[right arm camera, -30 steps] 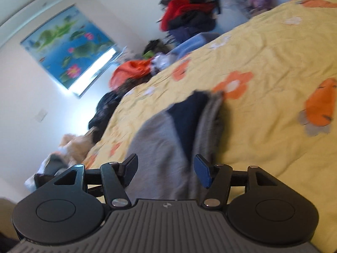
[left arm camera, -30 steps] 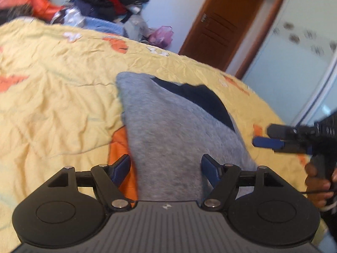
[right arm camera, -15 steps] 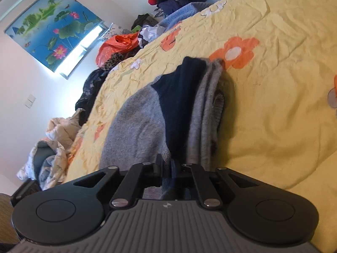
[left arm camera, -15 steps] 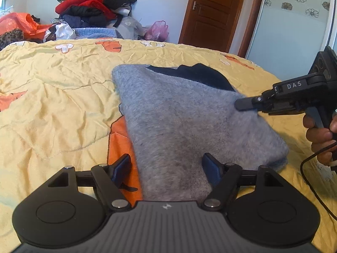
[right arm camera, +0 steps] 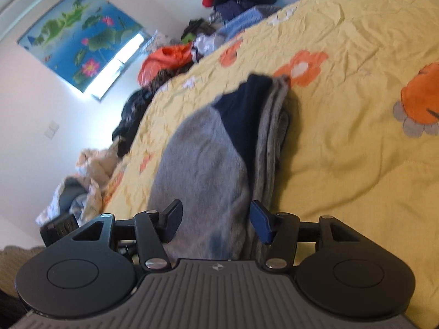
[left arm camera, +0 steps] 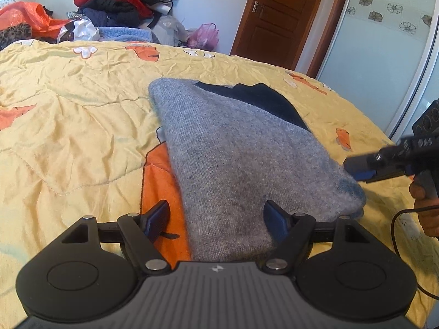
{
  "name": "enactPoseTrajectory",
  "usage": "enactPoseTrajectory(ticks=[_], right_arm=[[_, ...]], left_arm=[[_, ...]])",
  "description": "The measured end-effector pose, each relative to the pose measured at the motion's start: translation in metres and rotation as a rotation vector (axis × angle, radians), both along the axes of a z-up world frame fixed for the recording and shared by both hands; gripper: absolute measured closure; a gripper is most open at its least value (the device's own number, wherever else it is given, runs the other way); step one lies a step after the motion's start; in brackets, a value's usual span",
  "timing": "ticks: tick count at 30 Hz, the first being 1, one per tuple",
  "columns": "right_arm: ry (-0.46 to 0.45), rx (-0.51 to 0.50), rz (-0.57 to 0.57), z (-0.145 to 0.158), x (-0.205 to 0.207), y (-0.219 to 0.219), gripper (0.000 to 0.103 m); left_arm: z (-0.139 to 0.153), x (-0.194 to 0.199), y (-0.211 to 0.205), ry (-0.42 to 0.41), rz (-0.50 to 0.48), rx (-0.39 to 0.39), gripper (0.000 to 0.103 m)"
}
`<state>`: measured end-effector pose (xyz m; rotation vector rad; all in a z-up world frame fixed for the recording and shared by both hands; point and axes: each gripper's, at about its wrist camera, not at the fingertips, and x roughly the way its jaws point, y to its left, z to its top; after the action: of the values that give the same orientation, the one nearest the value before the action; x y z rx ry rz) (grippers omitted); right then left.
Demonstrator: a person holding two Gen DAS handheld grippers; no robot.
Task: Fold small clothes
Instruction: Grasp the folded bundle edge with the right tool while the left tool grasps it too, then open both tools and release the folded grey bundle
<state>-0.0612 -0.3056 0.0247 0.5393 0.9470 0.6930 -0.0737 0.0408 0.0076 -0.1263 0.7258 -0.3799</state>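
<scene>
- The left gripper [left arm camera: 216,218] stands with its jaws wide apart, low over the near end of the folded grey garment [left arm camera: 241,164]; the cloth runs between its fingers, but the pads do not press on it.
- The right gripper [right arm camera: 215,219] is opening its jaws, and the garment's edge [right arm camera: 203,175] lies between them with a gap at each pad.
- In the left wrist view the right gripper [left arm camera: 359,168] comes in from the right at the garment's right corner, held by a hand [left arm camera: 425,205] with a black cable hanging below it.
- The garment lies folded on the yellow quilt [left arm camera: 68,137], a dark navy part [left arm camera: 263,98] showing at its far end.
- A pile of clothes [left arm camera: 118,5] sits beyond the bed, near a wooden door [left arm camera: 277,16].
</scene>
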Motion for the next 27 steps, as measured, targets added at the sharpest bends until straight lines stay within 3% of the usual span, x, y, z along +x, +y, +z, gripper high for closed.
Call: enactPoseTrajectory(ticks=[3, 6, 9, 11, 12, 13, 15, 17, 18, 19, 22, 23, 24, 27], right_arm=[[0.010, -0.060, 0.025, -0.007, -0.003, 0.009, 0.086], [-0.048, -0.114, 0.018, -0.003, -0.010, 0.004, 0.087], [-0.002, -0.072, 0.003, -0.017, -0.009, -0.004, 0.087], [-0.014, -0.055, 0.005, -0.008, -0.014, -0.005, 0.076], [-0.019, -0.029, -0.003, -0.003, -0.016, -0.009, 0.061], [-0.027, -0.003, -0.019, 0.001, -0.017, -0.014, 0.037], [-0.047, 0.023, -0.054, 0.005, -0.020, -0.025, 0.028], [-0.001, 0.015, -0.051, -0.002, -0.016, -0.027, 0.030], [0.030, 0.005, -0.041, -0.008, -0.014, -0.024, 0.032], [0.066, 0.002, -0.023, -0.015, -0.011, -0.020, 0.037], [0.094, 0.051, 0.027, -0.023, -0.010, -0.006, 0.042], [0.097, 0.041, 0.044, -0.024, -0.010, 0.001, 0.051], [0.104, 0.019, 0.073, -0.025, -0.010, 0.009, 0.074], [0.063, -0.023, 0.118, -0.020, -0.020, 0.020, 0.079]], left_arm=[[0.000, 0.000, -0.002, 0.003, 0.003, 0.014, 0.028], [0.001, 0.000, 0.000, 0.007, 0.004, 0.008, 0.028], [0.001, 0.000, -0.002, 0.008, 0.012, 0.013, 0.028], [0.003, 0.000, 0.000, 0.025, 0.019, -0.006, 0.028], [0.003, 0.000, 0.003, 0.039, 0.019, -0.028, 0.028], [0.004, 0.001, 0.006, 0.055, 0.020, -0.056, 0.028], [0.003, 0.001, 0.014, 0.092, 0.022, -0.132, 0.028], [0.002, 0.003, 0.021, 0.127, 0.025, -0.204, 0.031], [0.001, 0.004, 0.024, 0.151, 0.023, -0.241, 0.052], [-0.002, 0.007, 0.026, 0.185, 0.025, -0.269, 0.059], [-0.004, 0.011, 0.030, 0.218, 0.042, -0.297, 0.069], [-0.005, 0.012, 0.031, 0.228, 0.051, -0.298, 0.077], [-0.005, 0.013, 0.034, 0.237, 0.059, -0.304, 0.086], [0.003, 0.004, 0.039, 0.219, 0.069, -0.298, 0.091]])
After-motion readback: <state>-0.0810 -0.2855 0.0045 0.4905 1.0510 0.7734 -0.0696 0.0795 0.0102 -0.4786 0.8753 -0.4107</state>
